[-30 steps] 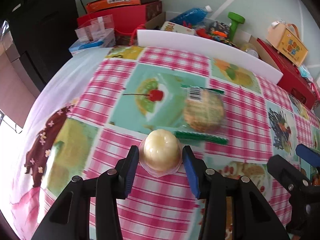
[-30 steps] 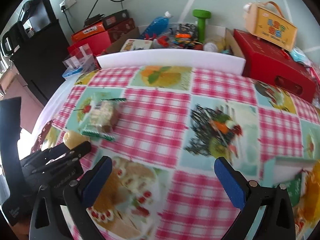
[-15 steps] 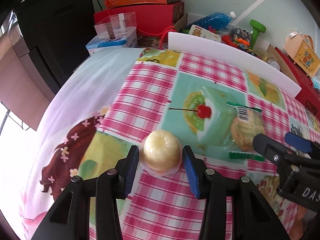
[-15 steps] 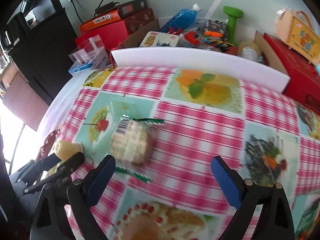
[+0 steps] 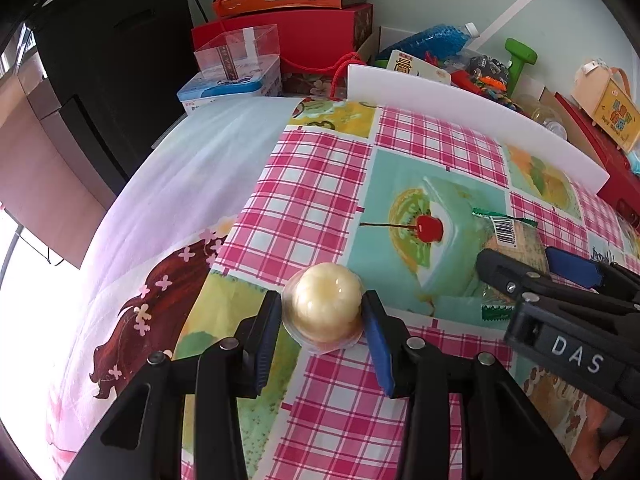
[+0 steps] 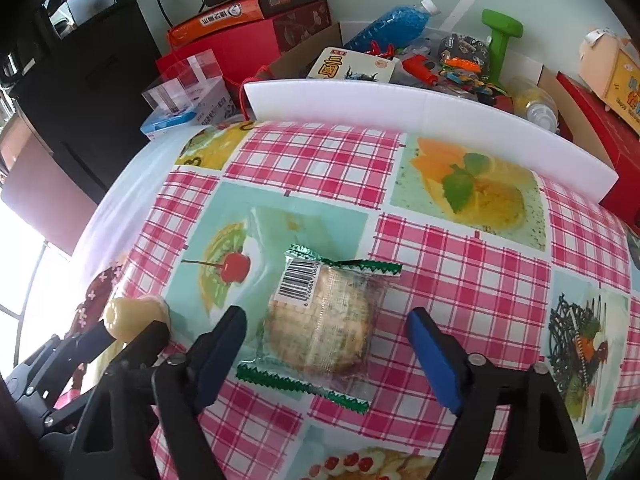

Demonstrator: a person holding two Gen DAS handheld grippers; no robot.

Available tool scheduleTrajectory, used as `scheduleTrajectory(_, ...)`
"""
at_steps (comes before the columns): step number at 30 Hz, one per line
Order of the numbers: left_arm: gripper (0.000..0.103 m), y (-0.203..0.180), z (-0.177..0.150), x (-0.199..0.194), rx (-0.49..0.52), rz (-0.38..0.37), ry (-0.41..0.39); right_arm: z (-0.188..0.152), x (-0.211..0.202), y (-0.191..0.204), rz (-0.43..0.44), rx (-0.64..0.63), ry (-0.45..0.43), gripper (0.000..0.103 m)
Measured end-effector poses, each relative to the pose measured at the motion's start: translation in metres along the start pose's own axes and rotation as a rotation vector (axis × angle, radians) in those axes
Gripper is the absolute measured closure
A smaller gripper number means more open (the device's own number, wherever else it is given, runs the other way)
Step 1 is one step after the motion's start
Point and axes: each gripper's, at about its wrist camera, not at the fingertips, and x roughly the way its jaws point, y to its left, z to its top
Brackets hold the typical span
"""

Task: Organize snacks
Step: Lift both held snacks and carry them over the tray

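Left gripper (image 5: 322, 322): jaws closed on a pale jelly cup (image 5: 323, 307), over the checked tabletop (image 6: 460, 276). Right gripper (image 6: 326, 350): jaws wide, straddling a wrapped biscuit packet (image 6: 320, 316) lying flat. Behind: white foam board (image 6: 420, 108), red boxes (image 5: 320, 32), green dumbbell (image 6: 500, 36).

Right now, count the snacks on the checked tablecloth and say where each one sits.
2. The jelly cup is clamped in the left gripper near the cloth's left edge. The wrapped biscuit lies flat between the open jaws of the right gripper. Others may sit outside these views.
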Motion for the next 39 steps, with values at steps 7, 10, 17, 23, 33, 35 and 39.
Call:
scheduleTrajectory(7, 0.06, -0.012, -0.002, 0.0, 0.028, -0.025, 0.001, -0.011, -0.01, -0.023, -0.028, 0.029, -0.02, 0.049)
scheduleTrajectory(10, 0.06, -0.017, -0.005, -0.001, 0.039, -0.035, 0.002, -0.023, -0.019, -0.04, -0.053, 0.061, -0.021, 0.05)
scheduleTrajectory(17, 0.06, -0.04, -0.019, -0.01, 0.09, -0.109, 0.001, -0.06, -0.043, -0.074, -0.084, 0.119, -0.027, 0.05)
scheduleTrajectory(23, 0.06, -0.065, -0.033, -0.02, 0.164, -0.149, 0.005, -0.09, -0.06, -0.09, -0.087, 0.148, -0.037, 0.05)
scheduleTrajectory(33, 0.042, -0.102, -0.03, -0.016, 0.253, -0.157, 0.005, -0.109, -0.072, -0.106, -0.074, 0.168, -0.042, 0.05)
scheduleTrajectory(35, 0.042, -0.106, -0.029, -0.015, 0.253, -0.15, 0.001, -0.11, -0.073, -0.108, -0.073, 0.172, -0.043, 0.05)
scheduleTrajectory(39, 0.056, -0.112, -0.023, -0.014, 0.249, -0.152, -0.009, -0.111, -0.073, -0.11, -0.07, 0.182, -0.041, 0.05)
